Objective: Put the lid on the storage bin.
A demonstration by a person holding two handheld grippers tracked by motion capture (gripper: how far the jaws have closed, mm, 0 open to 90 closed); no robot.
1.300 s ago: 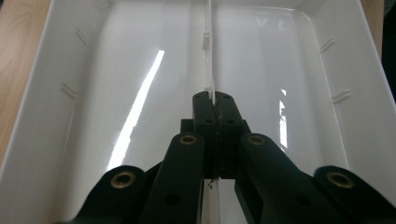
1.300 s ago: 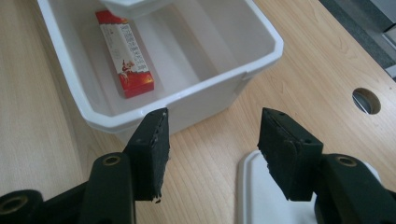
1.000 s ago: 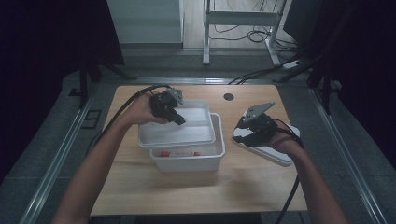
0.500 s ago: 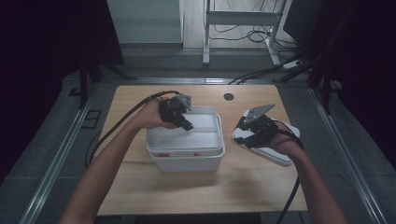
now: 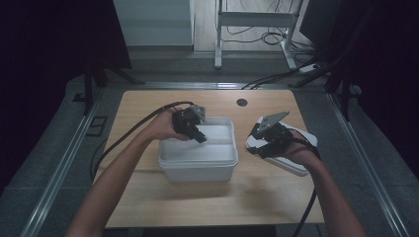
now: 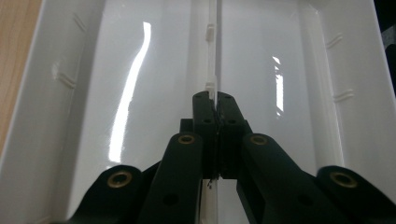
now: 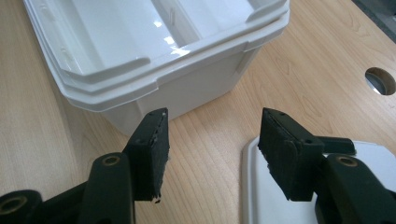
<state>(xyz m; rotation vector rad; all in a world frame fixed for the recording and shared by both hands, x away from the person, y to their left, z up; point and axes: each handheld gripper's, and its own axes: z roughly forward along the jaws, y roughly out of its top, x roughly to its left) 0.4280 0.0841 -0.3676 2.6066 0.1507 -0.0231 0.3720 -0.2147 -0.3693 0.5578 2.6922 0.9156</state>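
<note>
White plastic: our left hand-held gripper (image 5: 196, 134) pinches the centre rib of a tray (image 6: 140, 70) seated in the bin (image 5: 197, 165) mid-desk (image 5: 148, 207). Our right hand-held gripper (image 7: 210, 154) waits wide open over the lid (image 5: 301, 165) (flat beside the bin). We judge seating is nearly done; next, release and fetch that lid.

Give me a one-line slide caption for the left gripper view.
Left gripper clamped shut on the centre rib of the white tray.

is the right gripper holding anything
No, the right gripper stands open over bare table, beside the white box, with nothing between its jaws.
</note>
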